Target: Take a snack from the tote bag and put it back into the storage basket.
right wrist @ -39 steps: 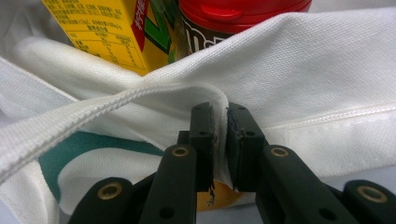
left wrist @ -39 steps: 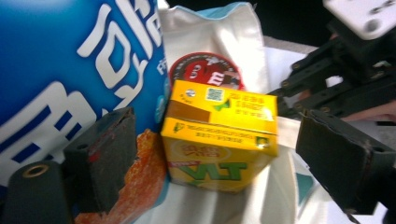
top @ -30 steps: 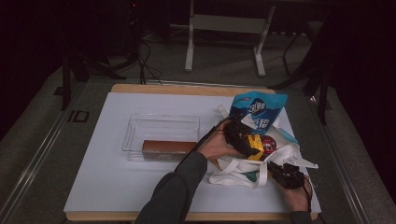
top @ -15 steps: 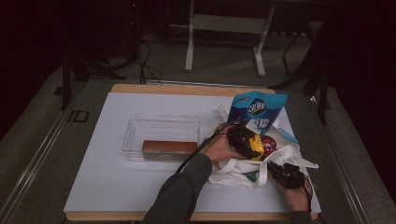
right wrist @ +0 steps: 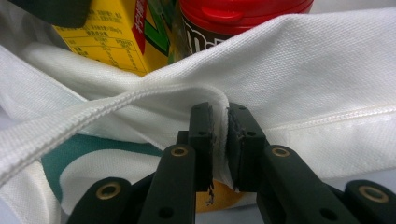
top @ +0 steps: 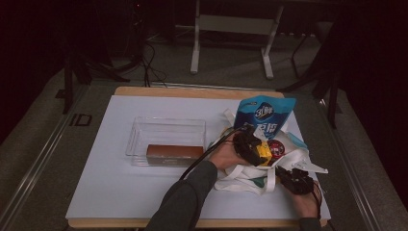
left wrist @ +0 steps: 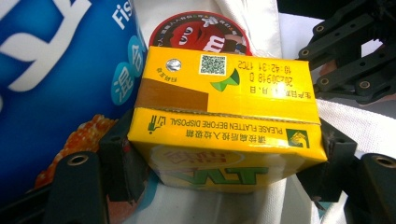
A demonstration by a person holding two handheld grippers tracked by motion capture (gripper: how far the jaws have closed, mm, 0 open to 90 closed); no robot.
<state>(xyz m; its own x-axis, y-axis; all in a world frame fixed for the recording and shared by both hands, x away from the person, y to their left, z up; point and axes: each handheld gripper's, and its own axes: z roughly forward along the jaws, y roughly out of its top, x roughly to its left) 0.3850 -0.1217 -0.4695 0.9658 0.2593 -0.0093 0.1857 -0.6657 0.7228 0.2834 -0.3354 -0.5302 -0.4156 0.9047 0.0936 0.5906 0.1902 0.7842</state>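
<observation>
A white tote bag [top: 250, 175] lies at the table's right with a blue snack pouch [top: 263, 115], a red-lidded candy tub [top: 276, 148] and a yellow drink carton [top: 263, 153] in its mouth. My left gripper [top: 255, 149] reaches into the bag. Its jaws have just been closing and now press both sides of the yellow carton [left wrist: 224, 93]. The tub [left wrist: 201, 32] and pouch [left wrist: 60, 70] lie just beyond. My right gripper [top: 293, 179] sits at the bag's near right edge, shut on a fold of the white fabric [right wrist: 303, 70] with the hem pinched between the pads [right wrist: 219, 121].
A clear plastic container [top: 166, 132] stands left of the bag with a brown box [top: 174, 153] inside it. A white mat [top: 110, 192] covers the wooden table. The person's left forearm crosses the table's front middle.
The left gripper has edged a little to the right, onto the yellow carton in the bag. The right hand and the bag's pinched edge have stayed put.
</observation>
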